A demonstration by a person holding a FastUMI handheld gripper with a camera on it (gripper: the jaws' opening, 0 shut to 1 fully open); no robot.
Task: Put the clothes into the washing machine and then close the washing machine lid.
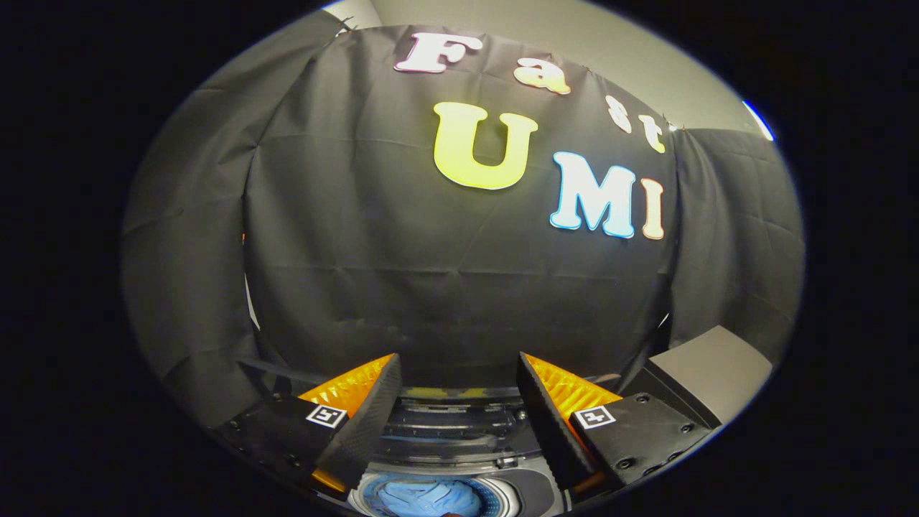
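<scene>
While the black cloth wall (pixel 445 287) takes up most of the far scene, the washing machine (pixel 459 431) sits low and near, seen between and just beyond the fingers. Its lid (pixel 456 416) appears raised, standing as dark ribbed bands behind the drum opening; exact angle hard to tell. Judgement: lid is left up so the load can go in, and it remains to be shut.

A dark grey boxy object (pixel 707 373) stands to the right, near the wall; what it is cannot be told.

Tongs (pixel 459 373): released, fingers spread wide apart, nothing between them. They are held above the machine and point level toward the wall rather than down into the drum. Judgement: this pose fits a hand drawn clear of the opening, with the lid the next thing to reach.

Drum opening (pixel 434 495): round, pale rim, directly below the gap between the fingers. Blue clothes (pixel 423 497) lie bunched inside it, so the loading step looks done. Judgement: task roughly half complete; closing the lid is outstanding.

Small square black-and-white markers (pixel 327 415) are fixed on each finger body, presumably for tracking. No brand or label legible on the machine.
</scene>
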